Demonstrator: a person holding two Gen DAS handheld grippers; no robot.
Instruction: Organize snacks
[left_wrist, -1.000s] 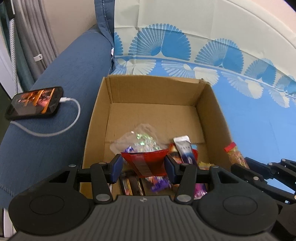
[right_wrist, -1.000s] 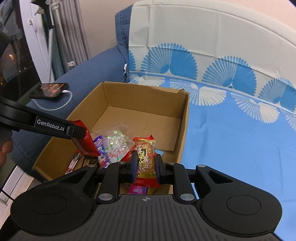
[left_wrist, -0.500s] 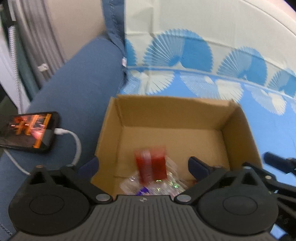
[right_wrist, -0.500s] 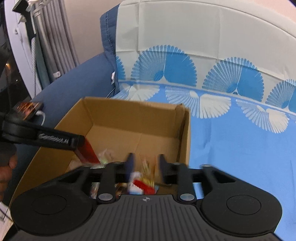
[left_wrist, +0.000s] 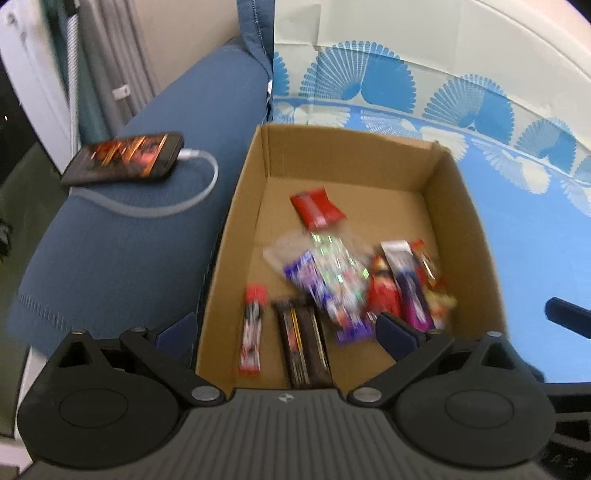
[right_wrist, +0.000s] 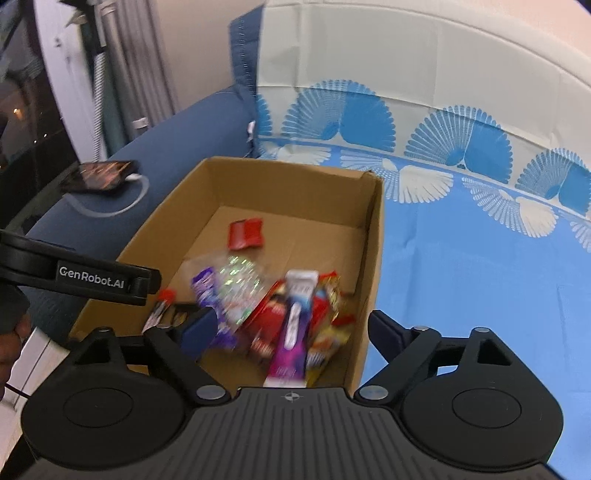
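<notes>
"GenRobot.AI" in white letters runs along the black arm of the left gripper (right_wrist: 147, 284), seen from the right wrist view at 9 o'clock; no other writing can be read, since the wrappers are blurred. Both tongs are released: the left gripper (left_wrist: 286, 332) has its blue-padded fingers (left_wrist: 395, 330) spread wide and bare over the near end of the box (left_wrist: 465, 206), and the right gripper (right_wrist: 291, 328) stands likewise spread, one pad inside the box, the other outside its right wall.

The box (right_wrist: 373, 236) is plain brown corrugated cardboard, rectangular and open-topped, resting on a blue cloth (right_wrist: 480, 266) printed with white and blue fan shapes. The snacks lie inside it. A small glossy red packet (left_wrist: 317, 211) sits alone toward 12 o'clock on the box floor. Below it is a crinkled clear bag (left_wrist: 328, 266) of sparkling foil sweets with purple pieces. At 7 o'clock of the box floor lie a slim red-capped stick (left_wrist: 252, 332) and a dark flat bar (left_wrist: 304, 343), side by side. At 4 o'clock, long packets overlap in a heap: a white-and-purple sachet (right_wrist: 293, 325), a red pack (left_wrist: 384, 291) and yellow wrappers (right_wrist: 328, 339).

At 10 o'clock, a lit phone (left_wrist: 123, 158) in a black case rests on the blue fabric sofa arm (left_wrist: 110, 258), with a white cable (left_wrist: 177, 206) looping from it.
</notes>
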